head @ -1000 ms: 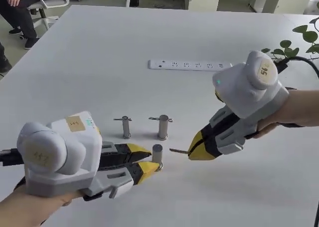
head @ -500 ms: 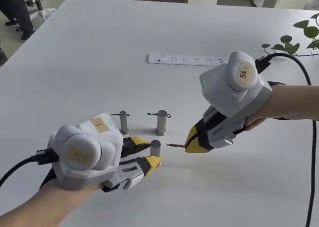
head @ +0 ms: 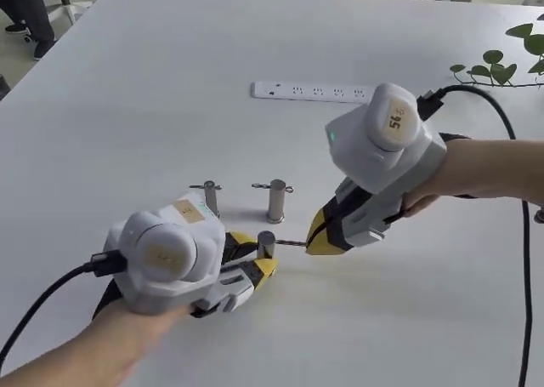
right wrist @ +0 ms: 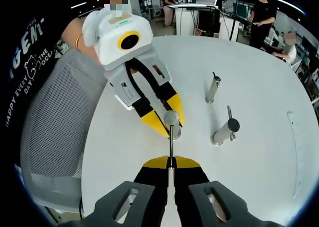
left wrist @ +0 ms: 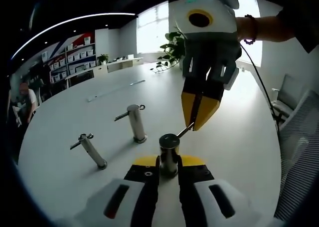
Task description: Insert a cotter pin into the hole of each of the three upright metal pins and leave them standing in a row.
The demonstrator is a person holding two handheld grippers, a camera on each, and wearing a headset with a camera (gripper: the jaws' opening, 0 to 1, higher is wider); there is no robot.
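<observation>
Three upright metal pins stand on the white table. The two rear pins [head: 211, 197] [head: 276, 202] each carry a cotter pin through the top. My left gripper [head: 259, 255] is shut on the front pin [head: 266, 241], seen between its jaws [left wrist: 169, 152]. My right gripper [head: 316, 241] is shut on a thin cotter pin [head: 292, 243], held level. Its free end touches the top of the front pin [right wrist: 172, 119]; whether it is in the hole I cannot tell. In the right gripper view the cotter pin [right wrist: 171, 144] runs straight from the jaws to that pin.
A white power strip [head: 314, 90] lies further back on the table [head: 127, 81]. Plant leaves [head: 501, 64] reach in at the right edge. A black cable [head: 520, 259] hangs from the right gripper. People stand and sit in the room beyond the table.
The right gripper has moved left with the cotter pin, bringing its tip from a short gap up to the front pin. The left gripper keeps hold of that pin.
</observation>
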